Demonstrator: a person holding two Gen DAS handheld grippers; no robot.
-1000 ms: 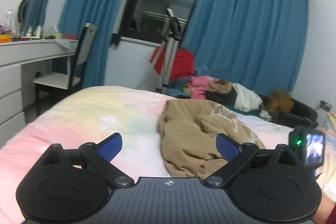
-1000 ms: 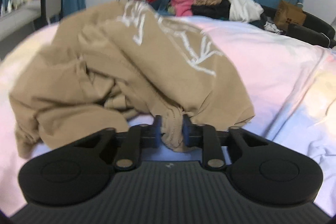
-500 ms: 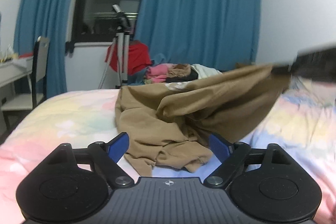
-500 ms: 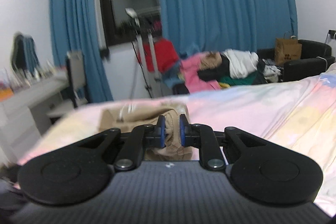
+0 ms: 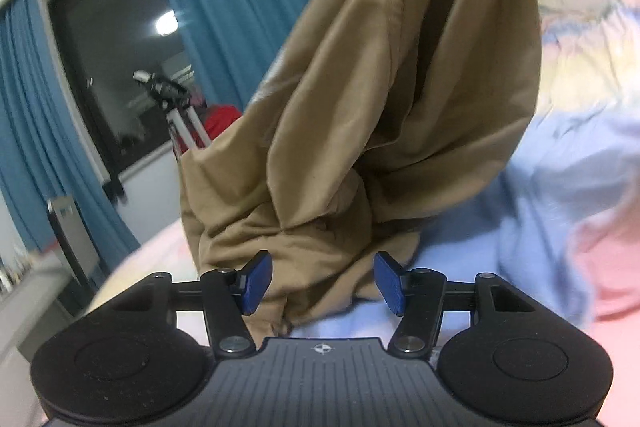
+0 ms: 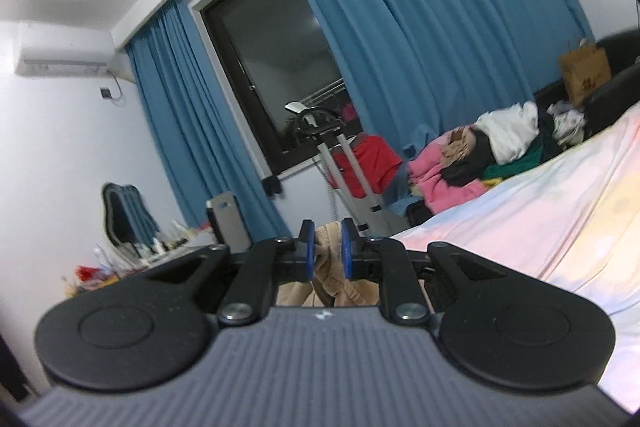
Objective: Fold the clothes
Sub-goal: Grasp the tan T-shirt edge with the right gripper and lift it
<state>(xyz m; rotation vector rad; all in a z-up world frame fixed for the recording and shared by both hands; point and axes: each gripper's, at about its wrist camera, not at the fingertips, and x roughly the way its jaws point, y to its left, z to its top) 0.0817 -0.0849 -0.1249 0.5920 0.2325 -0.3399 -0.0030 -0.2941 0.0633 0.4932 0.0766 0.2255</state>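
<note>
A tan garment (image 5: 380, 115) hangs down from above in the left wrist view, its lower bunched end resting near the pastel bed sheet (image 5: 560, 187). My left gripper (image 5: 323, 283) is open, its blue pads on either side of the garment's lower end, not closed on it. My right gripper (image 6: 326, 251) is shut on a fold of the tan garment (image 6: 329, 259) and holds it high above the bed (image 6: 540, 211). Most of the garment is hidden below the right gripper's body.
A pile of clothes (image 6: 480, 155) lies beyond the bed's far edge. A tripod (image 6: 340, 163) with a red cloth stands by the dark window. A chair (image 6: 230, 223) and a cluttered dresser (image 6: 132, 259) stand at the left. Blue curtains cover the wall.
My right gripper has lifted the tan garment high off the bed. My left gripper has moved in close under the hanging cloth and narrowed its opening.
</note>
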